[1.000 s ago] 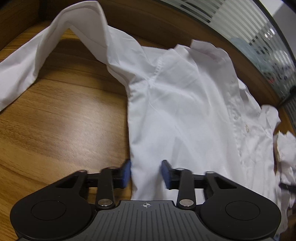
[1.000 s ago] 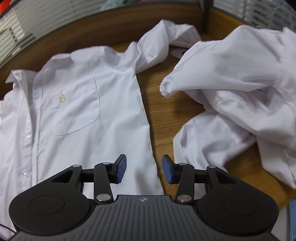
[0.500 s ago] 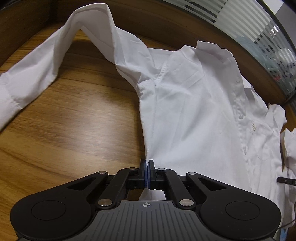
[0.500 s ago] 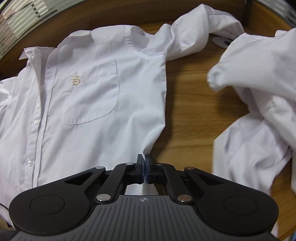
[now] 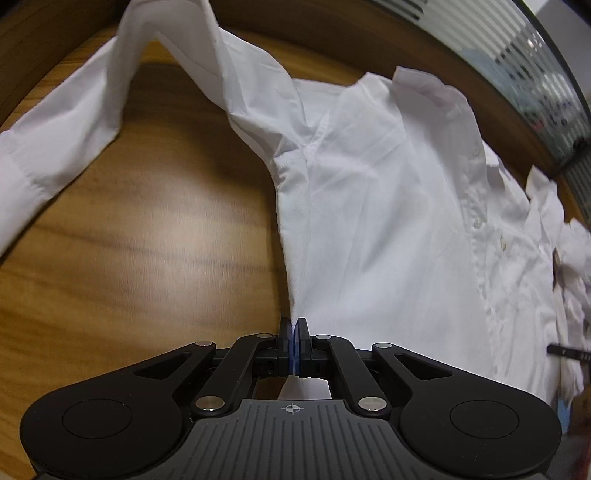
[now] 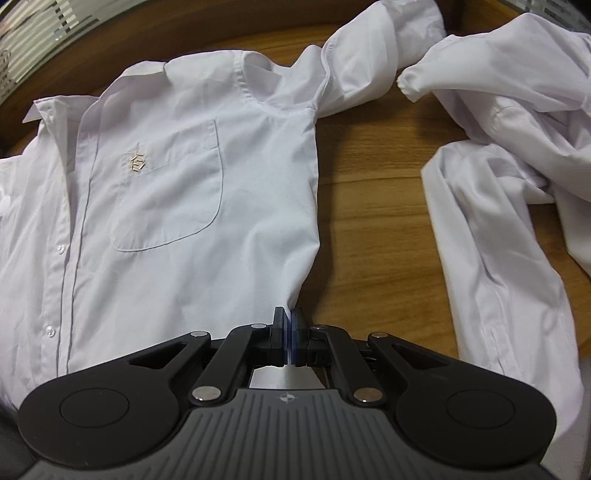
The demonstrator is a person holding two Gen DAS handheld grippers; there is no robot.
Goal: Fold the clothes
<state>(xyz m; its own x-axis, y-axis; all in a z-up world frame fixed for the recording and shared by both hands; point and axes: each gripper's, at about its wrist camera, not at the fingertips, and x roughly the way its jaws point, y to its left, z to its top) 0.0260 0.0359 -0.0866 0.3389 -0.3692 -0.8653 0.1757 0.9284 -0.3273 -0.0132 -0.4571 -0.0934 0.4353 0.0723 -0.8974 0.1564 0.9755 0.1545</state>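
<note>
A white button-up shirt (image 5: 388, 221) (image 6: 166, 206) lies front-up on the wooden table (image 5: 147, 240), with a chest pocket and a small gold emblem (image 6: 135, 163). My left gripper (image 5: 293, 325) is shut on the shirt's left side seam near the hem, and the cloth pulls up taut into the pads. My right gripper (image 6: 288, 315) is shut on the opposite side seam, with the fabric puckered toward it. One long sleeve (image 5: 66, 140) arches up and trails off to the left in the left wrist view. The other sleeve (image 6: 373, 59) bunches near the back edge.
A second white garment (image 6: 509, 155) lies crumpled on the table to the right of the shirt, with bare wood (image 6: 373, 229) between them. A raised wooden rim (image 5: 314, 33) bounds the table's far side, with striped glass behind it.
Both grippers went from open beside the shirt's side edges to shut on those edges. The shirt's sides now pull up toward the pads, and the left gripper has risen slightly.
</note>
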